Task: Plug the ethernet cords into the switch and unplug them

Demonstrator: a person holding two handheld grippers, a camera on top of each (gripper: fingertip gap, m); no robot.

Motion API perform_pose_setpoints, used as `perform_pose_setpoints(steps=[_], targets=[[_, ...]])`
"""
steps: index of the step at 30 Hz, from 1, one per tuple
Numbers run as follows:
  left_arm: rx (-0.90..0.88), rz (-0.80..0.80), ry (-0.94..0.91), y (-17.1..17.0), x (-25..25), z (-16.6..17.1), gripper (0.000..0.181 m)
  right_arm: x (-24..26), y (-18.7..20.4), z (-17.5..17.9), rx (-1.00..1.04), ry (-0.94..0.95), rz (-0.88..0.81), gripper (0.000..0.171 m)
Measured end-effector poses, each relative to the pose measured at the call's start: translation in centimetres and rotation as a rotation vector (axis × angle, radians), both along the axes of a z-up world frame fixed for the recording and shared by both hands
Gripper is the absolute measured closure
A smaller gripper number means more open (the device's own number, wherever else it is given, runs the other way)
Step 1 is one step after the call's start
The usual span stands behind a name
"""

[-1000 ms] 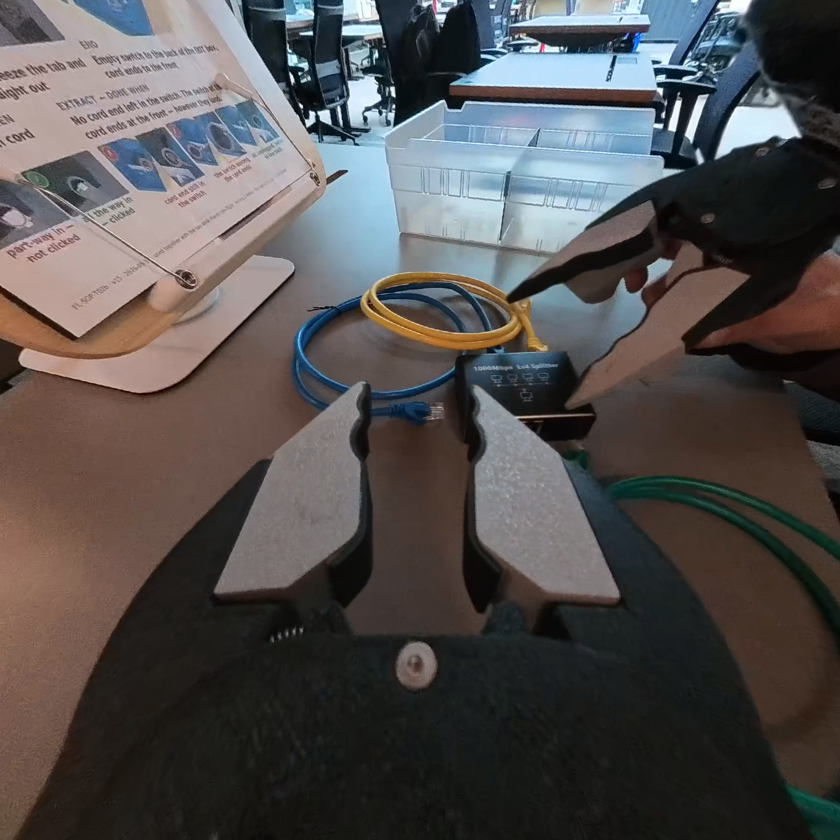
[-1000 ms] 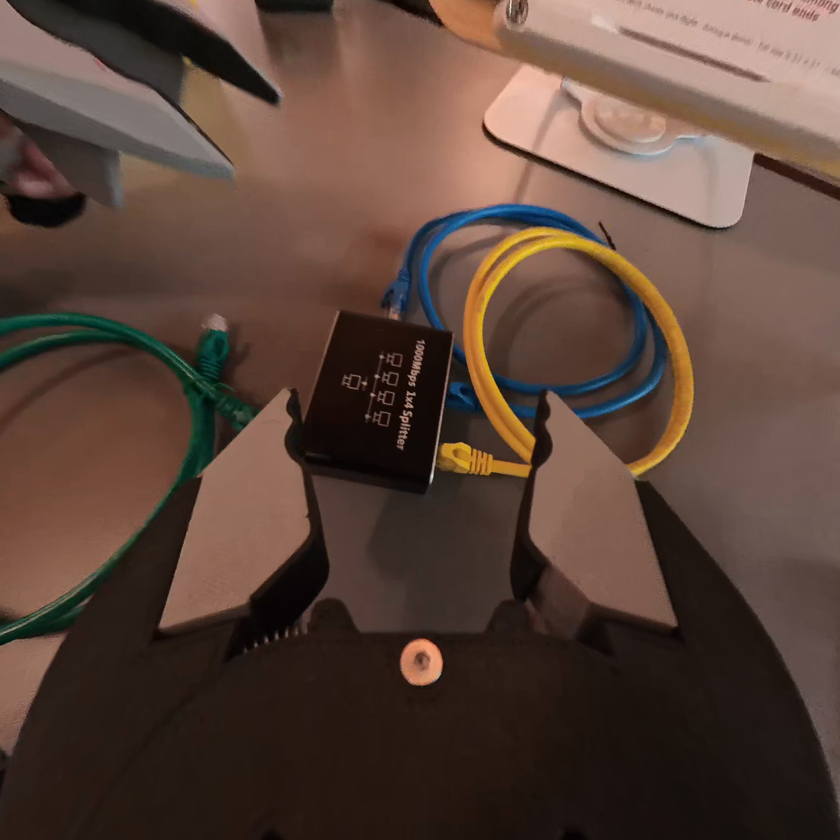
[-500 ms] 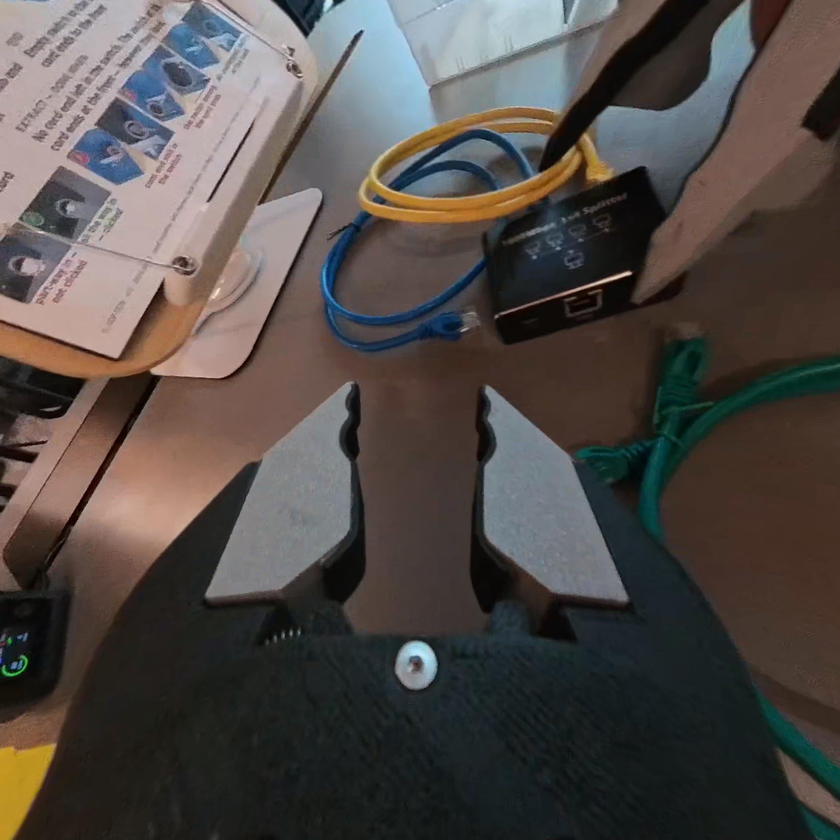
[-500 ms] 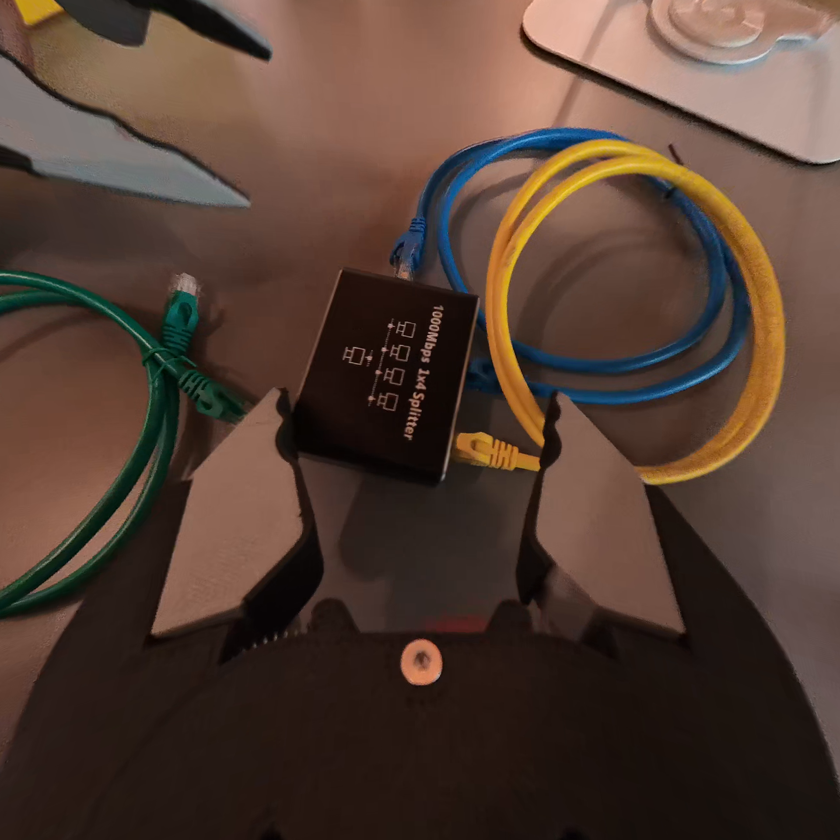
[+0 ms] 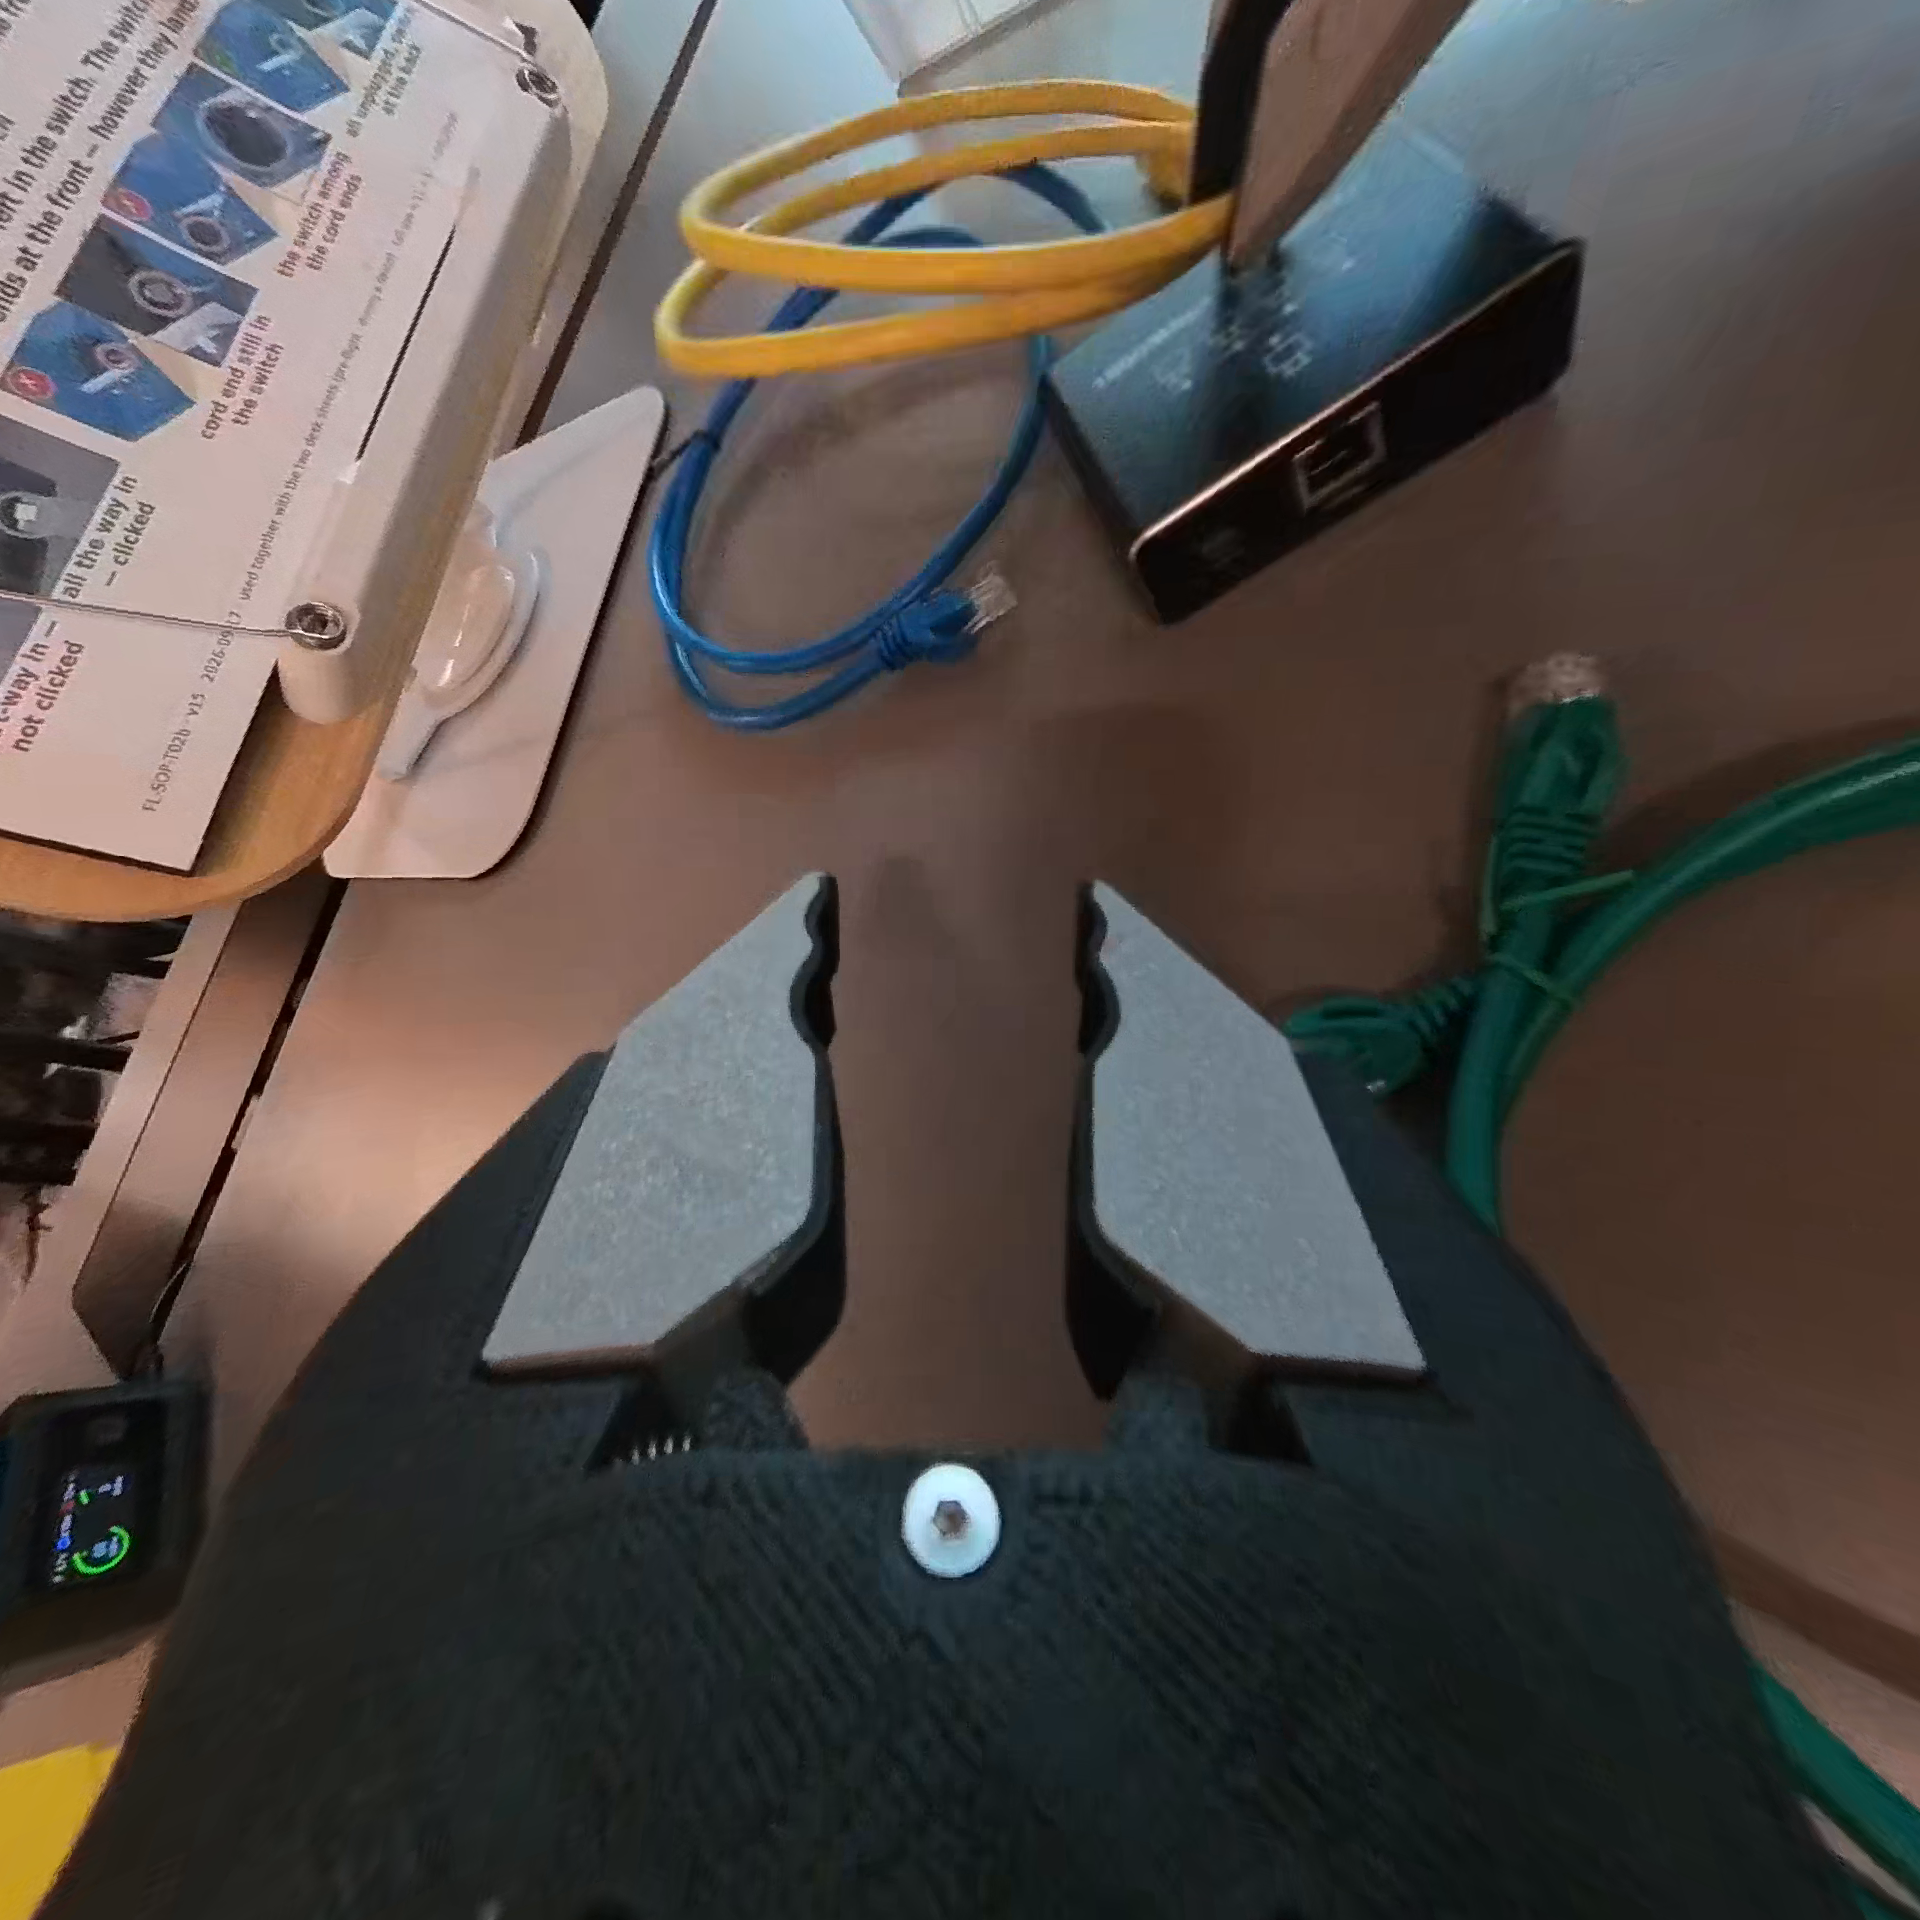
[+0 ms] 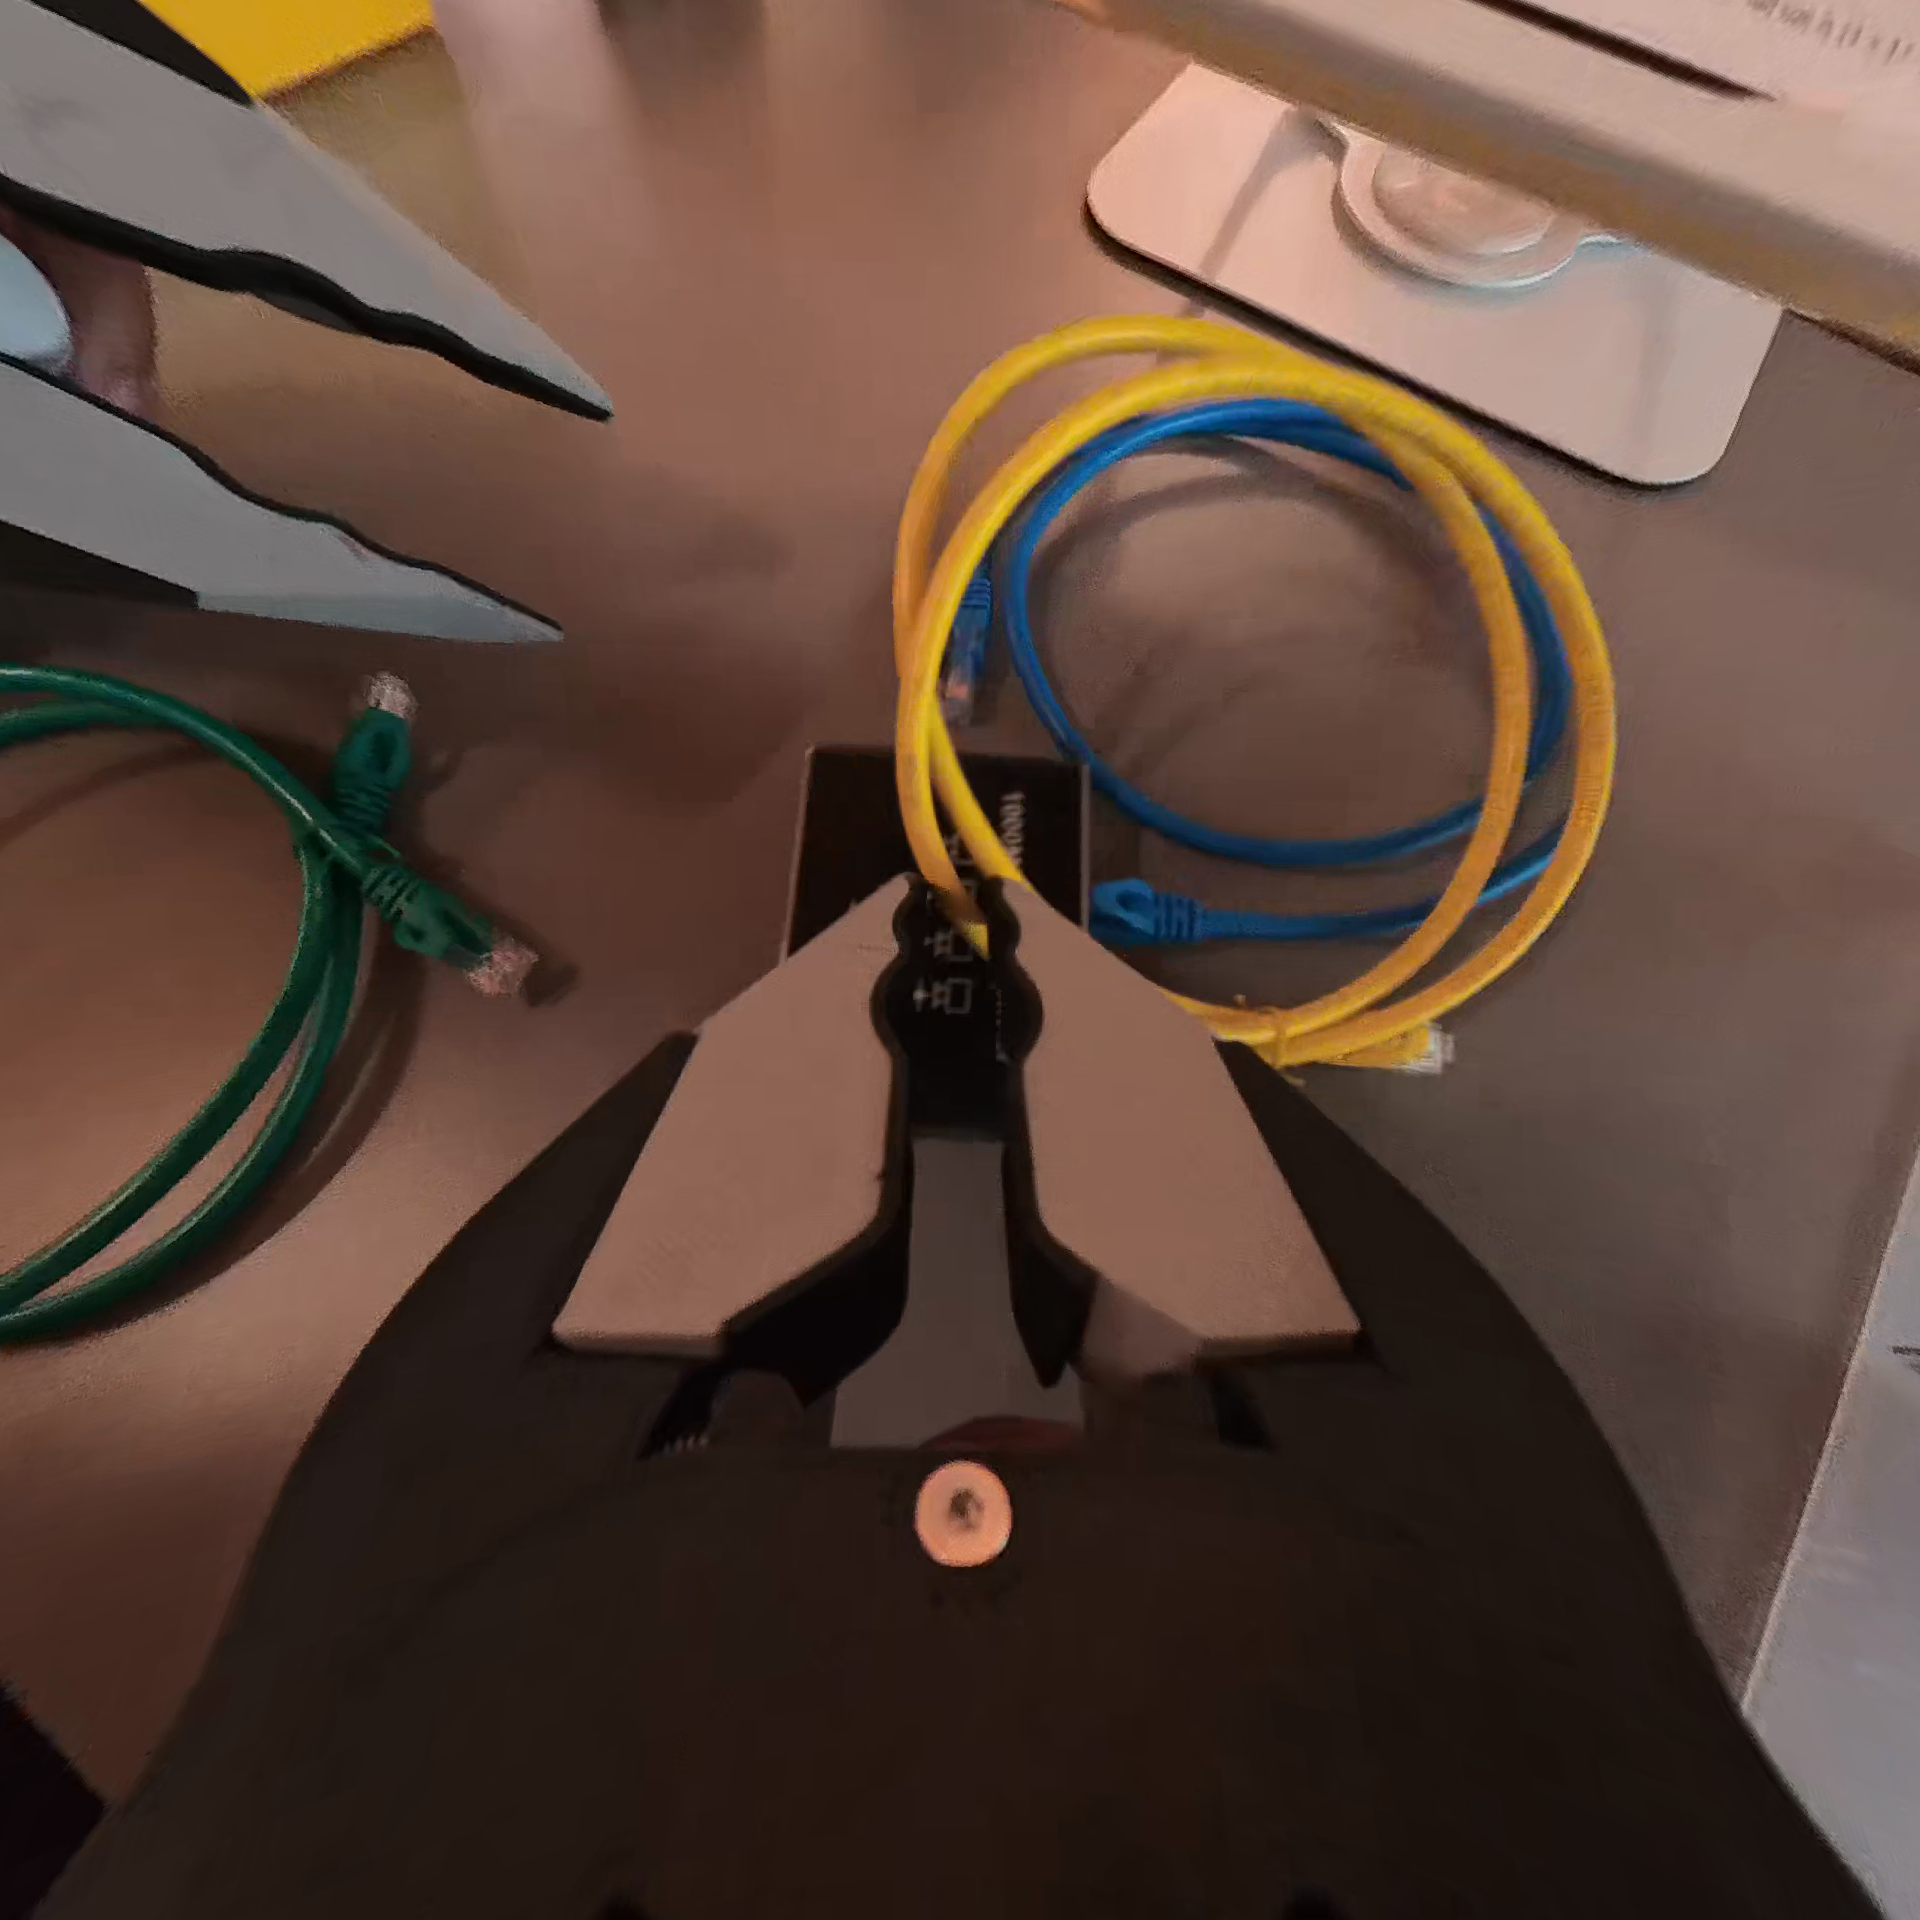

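Pinching the yellow cord (image 6: pixel 1496 644) over the black switch (image 5: pixel 1351 395), my right gripper (image 6: pixel 951 914) has its fingers clamped; my left gripper (image 5: pixel 956 935) hovers, fingers apart, holding nothing.

Two cord coils (image 5: pixel 914 281) overlap left of the switch (image 5: pixel 1340 395); a third cord (image 5: pixel 1558 894) lies, seemingly, nearer.

Brown table (image 5: pixel 1195 769): cords (image 5: pixel 831 655), switch (image 5: pixel 1351 395).

Bare table (image 5: pixel 1039 790) lies between the blue cord (image 5: pixel 831 644) and green cord (image 5: pixel 1538 935).
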State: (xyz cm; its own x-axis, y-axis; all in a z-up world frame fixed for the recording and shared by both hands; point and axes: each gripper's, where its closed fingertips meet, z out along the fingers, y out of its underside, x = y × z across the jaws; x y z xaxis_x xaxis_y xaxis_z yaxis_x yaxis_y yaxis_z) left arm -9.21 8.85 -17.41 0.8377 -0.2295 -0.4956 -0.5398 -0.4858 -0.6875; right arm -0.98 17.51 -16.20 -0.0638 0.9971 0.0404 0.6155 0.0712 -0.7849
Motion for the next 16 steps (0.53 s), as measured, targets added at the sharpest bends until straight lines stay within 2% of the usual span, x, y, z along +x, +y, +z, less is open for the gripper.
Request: perform_pose_setpoints(steps=[1, 2, 3, 7, 10, 12, 16], targets=[[-0.002, 0.000, 0.002, 0.0, 0.0, 0.0, 0.139, 0.2, 0.0, 0.2, -0.021, 0.017, -0.007, 0.153], [-0.002, -0.001, 0.005, 0.0, 0.0, 0.0, 0.139, 0.4, 0.1, 0.4, -0.036, 0.029, -0.024, 0.129], [0.001, 0.000, 0.011, 0.0, 0.0, 0.1, 0.140, 0.6, 0.1, 0.4, -0.044, 0.031, -0.038, 0.115], [0.018, 0.009, 0.020, -0.1, -0.3, 0.6, 0.142, 2.1, -1.0, 0.6, -0.035, 0.035, -0.055, 0.103], [0.021, 0.017, 0.016, -0.1, -0.4, 0.7, 0.143, 3.0, -1.6, 0.3, 0.074, 0.024, -0.056, 0.100], [0.016, 0.016, 0.023, -0.1, -0.3, 0.6, 0.143, 3.6, -0.8, -0.8, 0.145, -0.026, -0.087, 0.090], [0.008, 0.008, 0.035, -0.1, -0.1, 0.4, 0.144, 3.6, -1.2, -3.8, 0.026, -0.109, -0.076, 0.086]])
